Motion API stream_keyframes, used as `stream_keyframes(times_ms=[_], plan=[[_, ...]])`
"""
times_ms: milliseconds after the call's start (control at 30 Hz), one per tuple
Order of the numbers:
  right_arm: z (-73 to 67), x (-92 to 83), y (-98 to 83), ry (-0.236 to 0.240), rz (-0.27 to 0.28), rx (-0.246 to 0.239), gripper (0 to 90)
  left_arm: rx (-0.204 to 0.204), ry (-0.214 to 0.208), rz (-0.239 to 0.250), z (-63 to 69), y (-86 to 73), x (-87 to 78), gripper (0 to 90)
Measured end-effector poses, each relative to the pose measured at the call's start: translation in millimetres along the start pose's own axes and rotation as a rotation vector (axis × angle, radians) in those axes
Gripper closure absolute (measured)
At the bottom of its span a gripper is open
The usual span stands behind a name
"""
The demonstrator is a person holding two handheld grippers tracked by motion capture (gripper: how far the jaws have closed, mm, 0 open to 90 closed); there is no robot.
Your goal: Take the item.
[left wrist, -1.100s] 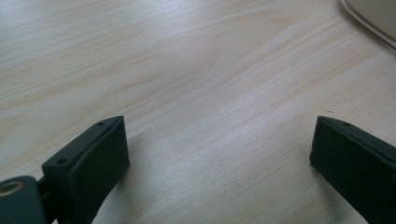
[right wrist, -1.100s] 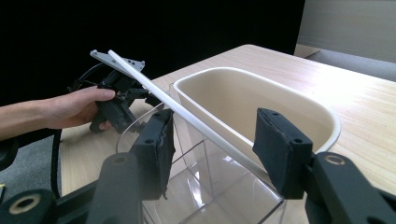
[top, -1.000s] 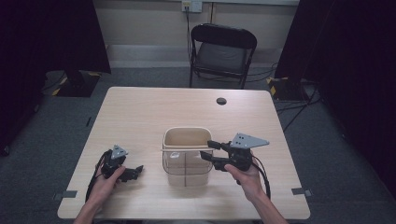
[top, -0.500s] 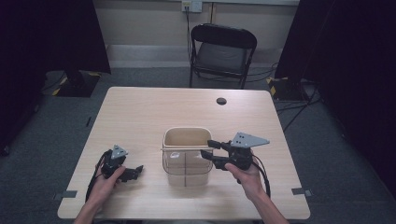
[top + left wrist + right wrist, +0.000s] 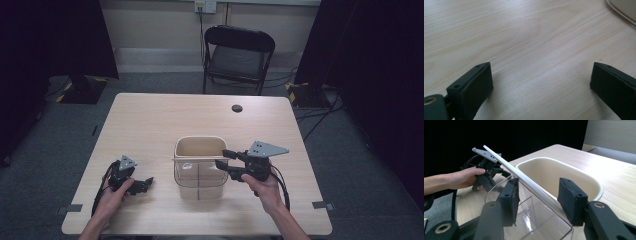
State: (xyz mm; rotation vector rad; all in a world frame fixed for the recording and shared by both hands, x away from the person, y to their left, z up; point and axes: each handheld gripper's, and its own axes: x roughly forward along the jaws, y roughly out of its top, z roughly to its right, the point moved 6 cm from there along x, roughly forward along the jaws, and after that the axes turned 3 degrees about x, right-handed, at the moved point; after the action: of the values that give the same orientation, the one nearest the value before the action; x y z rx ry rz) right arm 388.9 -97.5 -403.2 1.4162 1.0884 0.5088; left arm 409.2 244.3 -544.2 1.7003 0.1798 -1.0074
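A beige tub [image 5: 200, 146] stands mid-table with a clear plastic box [image 5: 197, 181] against its near side. A white strip [image 5: 524, 180] runs along the top where the two meet. My right gripper [image 5: 224, 161] is at the right end of that strip; in the right gripper view its jaws stand open [image 5: 541, 200], one on each side of the strip, and I cannot tell whether they touch it. My left gripper [image 5: 144, 183] rests low on the table to the left of the box, wide open [image 5: 541, 75] over bare wood, and is also visible across the box as the left gripper [image 5: 487, 170].
A small black round object [image 5: 237, 108] lies near the table's far edge. A black folding chair [image 5: 235, 55] stands behind the table. The wooden table [image 5: 150, 120] has bare room on the left and at the back. A corner of the tub [image 5: 624, 7] shows in the left gripper view.
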Motion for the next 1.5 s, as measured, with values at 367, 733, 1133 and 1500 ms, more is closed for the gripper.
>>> stream_keyframes(times_ms=[367,733,1133,1500], plan=[[1.0,0.6,1.0,-0.002,0.006,0.004,52.4,0.002,0.0,-0.002,-0.2,-0.1,-0.1,3.9],[2.2,1.4,3.0,-0.004,0.007,0.004,53.5,0.0,-0.001,0.0,0.0,0.0,0.0,3.9],[4.3,3.3,5.8,0.001,0.009,0.011,54.4,0.002,0.0,-0.002,-0.1,-0.1,-0.1,3.9],[5.4,3.7,5.8,0.002,0.009,0.007,54.9,0.0,-0.001,0.0,0.0,0.0,0.0,3.8]])
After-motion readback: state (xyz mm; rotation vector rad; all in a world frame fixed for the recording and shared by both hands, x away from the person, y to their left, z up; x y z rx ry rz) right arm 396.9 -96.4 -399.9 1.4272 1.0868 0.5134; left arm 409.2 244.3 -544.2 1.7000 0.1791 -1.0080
